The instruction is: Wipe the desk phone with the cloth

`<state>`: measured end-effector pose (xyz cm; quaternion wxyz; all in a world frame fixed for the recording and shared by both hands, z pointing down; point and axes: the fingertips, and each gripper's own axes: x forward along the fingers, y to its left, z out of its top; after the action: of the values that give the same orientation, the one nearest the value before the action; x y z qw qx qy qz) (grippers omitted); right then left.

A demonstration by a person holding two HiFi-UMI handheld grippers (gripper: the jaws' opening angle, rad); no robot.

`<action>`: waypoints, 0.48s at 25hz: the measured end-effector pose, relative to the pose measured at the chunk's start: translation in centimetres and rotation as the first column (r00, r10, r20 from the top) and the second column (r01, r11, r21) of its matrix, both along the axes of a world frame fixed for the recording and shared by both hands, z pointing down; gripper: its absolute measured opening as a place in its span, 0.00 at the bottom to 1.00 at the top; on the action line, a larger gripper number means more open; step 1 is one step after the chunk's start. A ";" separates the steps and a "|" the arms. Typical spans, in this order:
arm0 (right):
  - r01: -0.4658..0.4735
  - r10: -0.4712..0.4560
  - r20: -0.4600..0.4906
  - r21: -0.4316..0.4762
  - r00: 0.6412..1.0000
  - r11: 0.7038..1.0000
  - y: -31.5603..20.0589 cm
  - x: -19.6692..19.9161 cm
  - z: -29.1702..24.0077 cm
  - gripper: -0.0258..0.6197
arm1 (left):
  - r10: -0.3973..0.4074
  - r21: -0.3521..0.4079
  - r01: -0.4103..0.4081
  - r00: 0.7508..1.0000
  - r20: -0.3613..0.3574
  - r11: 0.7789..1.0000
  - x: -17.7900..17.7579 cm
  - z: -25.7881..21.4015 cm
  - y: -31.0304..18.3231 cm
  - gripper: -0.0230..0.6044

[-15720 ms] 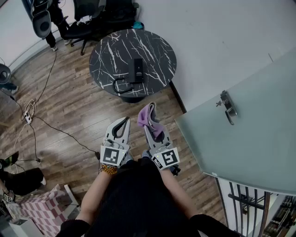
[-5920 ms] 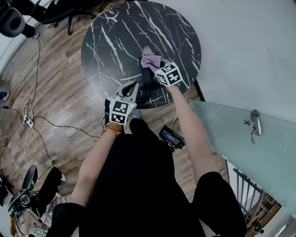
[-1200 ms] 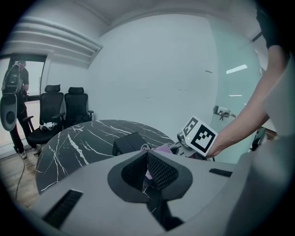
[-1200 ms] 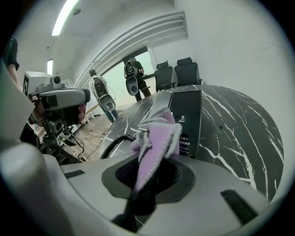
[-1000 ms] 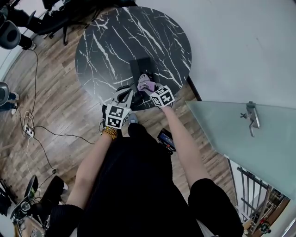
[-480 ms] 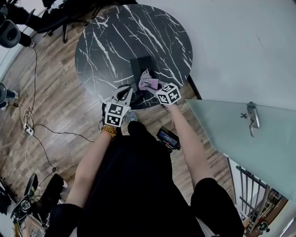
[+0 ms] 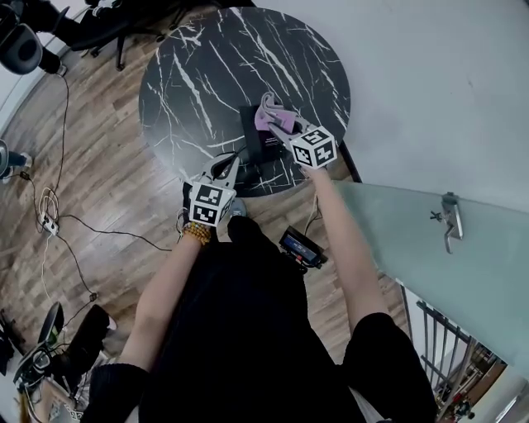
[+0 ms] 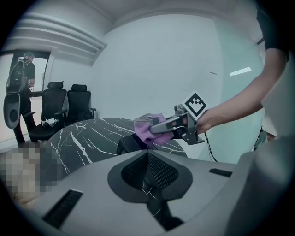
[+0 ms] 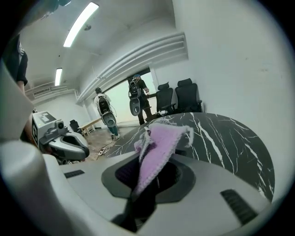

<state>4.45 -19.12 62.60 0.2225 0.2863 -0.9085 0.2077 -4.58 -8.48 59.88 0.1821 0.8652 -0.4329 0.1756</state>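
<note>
A black desk phone (image 7: 261, 144) lies on the near right part of a round black marble table (image 7: 207, 66). My right gripper (image 7: 269, 106) is shut on a purple cloth (image 7: 273, 121) and holds it down on the phone's far end. The left gripper view shows the same cloth (image 8: 147, 130) over the phone (image 8: 128, 144). In the right gripper view the cloth (image 9: 159, 143) sticks up between the jaws and hides the phone. My left gripper (image 7: 231, 163) hovers at the table's near edge, just left of the phone, shut with nothing in it.
Black office chairs (image 7: 50, 25) stand beyond the table at the far left. Cables (image 7: 50, 216) trail over the wooden floor. A frosted glass door with a handle (image 7: 447, 220) is at the right, beside a white wall. People (image 9: 103, 113) stand in the far doorway.
My right gripper has slid the cloth from the phone's near end toward its far end. The left gripper has stayed almost still at the table's edge.
</note>
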 end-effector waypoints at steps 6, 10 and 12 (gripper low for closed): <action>-0.046 0.045 -0.039 -0.015 0.998 0.999 -2.6 0.4 1.1 0.17 | -0.003 -0.003 0.003 1.000 -0.007 1.000 0.1 0.0 -1.0 0.06; -0.043 0.041 -0.052 -0.032 0.998 0.999 -3.0 0.0 2.0 0.17 | 0.002 0.001 -0.002 1.000 -0.008 1.000 0.3 -0.2 -1.9 0.06; -0.026 0.023 -0.082 -0.040 0.996 0.999 -2.8 -0.2 2.7 0.17 | 0.007 0.005 -0.007 1.000 -0.008 1.000 0.5 -0.3 -2.2 0.06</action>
<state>4.22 -21.95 65.34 0.2627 0.3012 -0.8906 0.2171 -4.11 -10.69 59.60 0.1812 0.8678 -0.4296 0.1719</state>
